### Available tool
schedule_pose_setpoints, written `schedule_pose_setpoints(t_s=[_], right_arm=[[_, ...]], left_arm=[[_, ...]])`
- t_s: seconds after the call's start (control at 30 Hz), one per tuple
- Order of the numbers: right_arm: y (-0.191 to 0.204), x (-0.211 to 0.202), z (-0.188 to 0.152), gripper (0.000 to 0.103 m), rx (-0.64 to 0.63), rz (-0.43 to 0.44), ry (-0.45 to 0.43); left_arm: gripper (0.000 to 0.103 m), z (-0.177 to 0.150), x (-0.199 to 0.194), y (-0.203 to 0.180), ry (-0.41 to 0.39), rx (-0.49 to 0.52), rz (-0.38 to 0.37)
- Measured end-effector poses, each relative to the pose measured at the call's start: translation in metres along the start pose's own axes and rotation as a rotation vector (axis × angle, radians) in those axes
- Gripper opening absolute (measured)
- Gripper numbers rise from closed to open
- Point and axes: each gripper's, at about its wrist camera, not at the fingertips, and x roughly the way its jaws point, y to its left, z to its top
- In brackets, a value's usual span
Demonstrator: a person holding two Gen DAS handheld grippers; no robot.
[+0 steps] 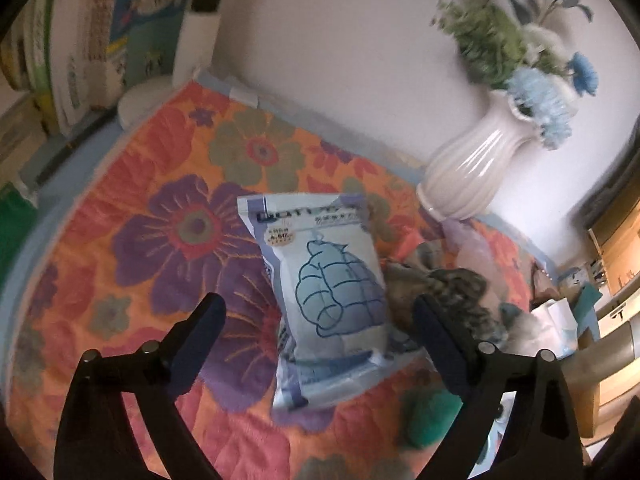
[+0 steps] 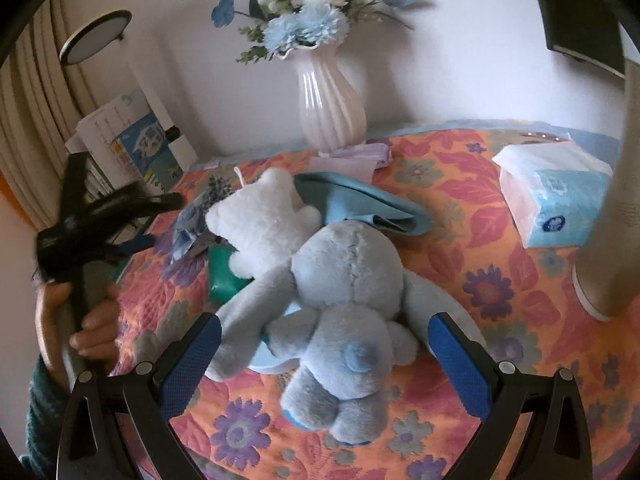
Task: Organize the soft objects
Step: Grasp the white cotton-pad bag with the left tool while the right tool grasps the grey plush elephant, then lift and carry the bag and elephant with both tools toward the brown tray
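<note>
In the left wrist view a pale blue plastic pack with a quilt drawing lies on the flowered quilt. My left gripper is open, its fingers on either side of the pack's lower half. In the right wrist view a grey-blue plush toy lies on the quilt, partly over a white plush bear. My right gripper is open and straddles the grey-blue toy. A folded blue cloth and a green item lie behind the toys.
A white ribbed vase with blue flowers stands at the wall; it also shows in the left wrist view. A tissue pack lies at the right. A tall beige post stands at the far right. Books lean at the left.
</note>
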Motion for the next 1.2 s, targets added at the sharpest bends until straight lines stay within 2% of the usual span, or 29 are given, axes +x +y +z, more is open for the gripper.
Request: schedule_pose_setpoints(t_s=[0.07, 0.1, 0.17, 0.2, 0.23, 0.27, 0.37, 0.47, 0.53, 0.67, 0.97, 1.07, 1.17, 1.2], right_arm=[[-0.003, 0.002, 0.007, 0.103, 0.016, 0.013, 0.007], [-0.005, 0.003, 0.01, 0.103, 0.033, 0.017, 0.011], [-0.013, 0.009, 0.014, 0.103, 0.073, 0.006, 0.039], [-0.019, 0.013, 0.015, 0.103, 0.097, 0.018, 0.064], [-0.022, 0.015, 0.015, 0.101, 0.118, 0.032, 0.082], [-0.025, 0.017, 0.013, 0.099, 0.135, 0.042, 0.093], [-0.027, 0.02, 0.004, 0.084, 0.158, 0.043, 0.134], [-0.021, 0.021, -0.001, 0.073, 0.12, -0.01, 0.143], [-0.016, 0.02, 0.0, 0.059, 0.088, -0.049, 0.132], [-0.019, 0.006, 0.003, 0.057, 0.081, -0.036, 0.084], [-0.018, -0.044, -0.001, 0.056, 0.066, -0.038, 0.015], [-0.022, -0.053, -0.013, 0.056, 0.059, -0.054, 0.017], [-0.026, -0.054, -0.029, 0.057, 0.033, -0.038, 0.065], [-0.028, -0.054, -0.036, 0.064, 0.034, -0.035, 0.079]], left_arm=[[0.087, -0.002, 0.007, 0.004, 0.003, -0.017, -0.021], [0.078, 0.0, 0.011, 0.005, 0.011, -0.022, -0.025], [0.069, -0.001, 0.014, 0.004, 0.004, -0.001, -0.008], [0.055, -0.001, 0.013, 0.003, 0.001, 0.011, -0.018], [0.049, -0.002, 0.014, 0.002, 0.008, 0.016, -0.042], [0.049, -0.003, 0.013, 0.0, 0.002, 0.022, -0.036], [0.045, -0.005, 0.01, -0.004, -0.02, 0.055, -0.013], [0.044, -0.006, 0.005, -0.005, -0.033, 0.071, -0.024], [0.044, -0.008, -0.003, -0.003, -0.054, 0.061, -0.051], [0.044, -0.01, -0.023, 0.001, -0.104, 0.049, -0.125], [0.044, -0.044, -0.081, -0.019, -0.148, 0.116, -0.2], [0.044, -0.061, -0.092, -0.028, -0.134, 0.156, -0.205], [0.044, -0.073, -0.098, -0.036, -0.124, 0.179, -0.216], [0.044, -0.075, -0.099, -0.038, -0.122, 0.181, -0.223]])
